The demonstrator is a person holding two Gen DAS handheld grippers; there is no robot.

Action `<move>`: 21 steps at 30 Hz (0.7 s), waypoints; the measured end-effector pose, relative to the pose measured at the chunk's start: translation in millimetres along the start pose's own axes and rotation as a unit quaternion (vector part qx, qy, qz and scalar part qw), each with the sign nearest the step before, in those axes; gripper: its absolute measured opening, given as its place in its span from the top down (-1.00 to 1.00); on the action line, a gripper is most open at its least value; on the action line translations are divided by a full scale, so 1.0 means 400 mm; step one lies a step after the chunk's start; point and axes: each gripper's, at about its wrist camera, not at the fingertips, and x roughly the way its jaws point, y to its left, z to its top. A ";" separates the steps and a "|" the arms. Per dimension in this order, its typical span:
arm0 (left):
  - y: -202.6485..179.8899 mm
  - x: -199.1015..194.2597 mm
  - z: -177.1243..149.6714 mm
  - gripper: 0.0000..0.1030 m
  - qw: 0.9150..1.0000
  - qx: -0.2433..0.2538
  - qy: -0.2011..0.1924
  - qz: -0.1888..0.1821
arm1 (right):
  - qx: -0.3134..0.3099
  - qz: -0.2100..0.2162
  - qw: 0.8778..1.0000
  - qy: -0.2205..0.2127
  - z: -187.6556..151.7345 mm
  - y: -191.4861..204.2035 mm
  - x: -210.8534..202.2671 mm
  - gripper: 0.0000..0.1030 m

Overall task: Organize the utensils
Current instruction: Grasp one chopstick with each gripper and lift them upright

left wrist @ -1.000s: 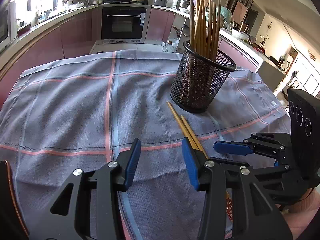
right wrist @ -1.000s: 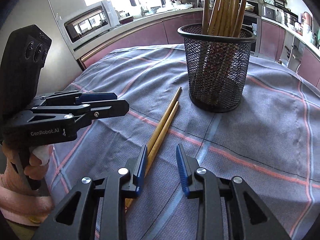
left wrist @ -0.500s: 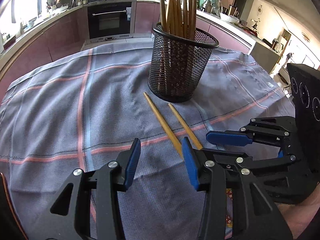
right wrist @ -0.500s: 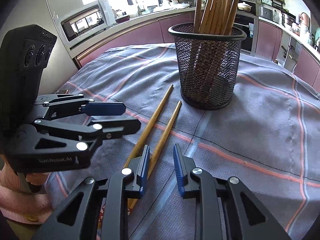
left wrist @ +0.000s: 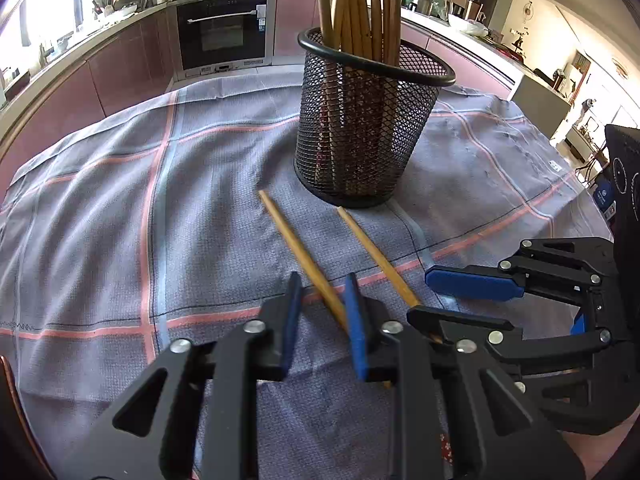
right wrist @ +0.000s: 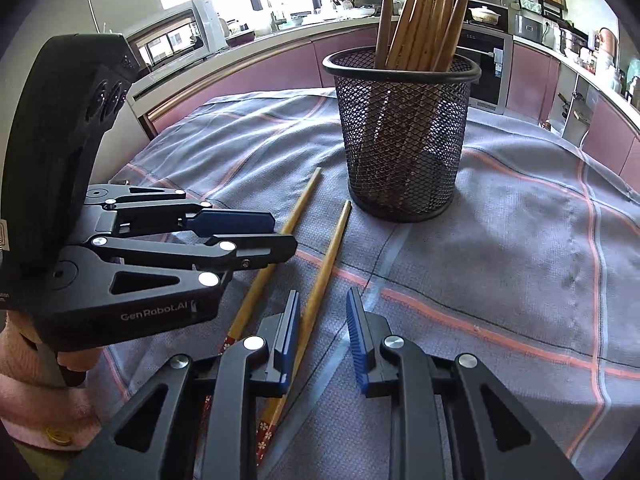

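— When you looked through the left wrist camera, where was the black mesh cup [left wrist: 370, 128]?

— It stood upright on the checked cloth [left wrist: 120, 216], with a bunch of wooden chopsticks [left wrist: 360, 4] sticking up out of it. Two loose chopsticks lay flat on the cloth just in front of the cup. The left chopstick [left wrist: 298, 250] ran from near the cup's foot back into the left gripper [left wrist: 322, 320]. Its jaws were partly open, one on each side of that stick, but they were not squeezing it. The right chopstick [left wrist: 376, 256] lay beside it, a bit apart, and its near end went under the right gripper [left wrist: 452, 300], on the cup's right and nearer side.

— And through the right wrist camera?

— The cup [right wrist: 402, 140] stood ahead, a little right. The right gripper [right wrist: 322, 330] was partly open around the stick [right wrist: 326, 268] that ended nearest the cup. The stick passed close by the left blue pad [right wrist: 290, 332], and I could not tell if it touched. The other stick [right wrist: 276, 248] lay left of it, under the left gripper [right wrist: 256, 232], which held nothing tight. Both sticks had red flowered ends farthest from the cup.
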 end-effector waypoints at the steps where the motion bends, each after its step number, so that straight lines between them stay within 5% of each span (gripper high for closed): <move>1: 0.004 -0.002 0.000 0.69 1.000 -0.003 0.001 -0.002 | -0.001 0.000 1.000 0.000 0.001 0.000 0.001 0.58; 13: 0.007 -0.013 -0.021 0.76 1.000 -0.017 0.001 -0.004 | -0.007 -0.007 1.000 -0.002 0.025 0.008 0.020 0.63; 21: 0.007 -0.007 -0.011 0.76 1.000 -0.015 0.002 0.003 | 0.001 -0.007 1.000 -0.004 0.024 0.000 0.021 0.84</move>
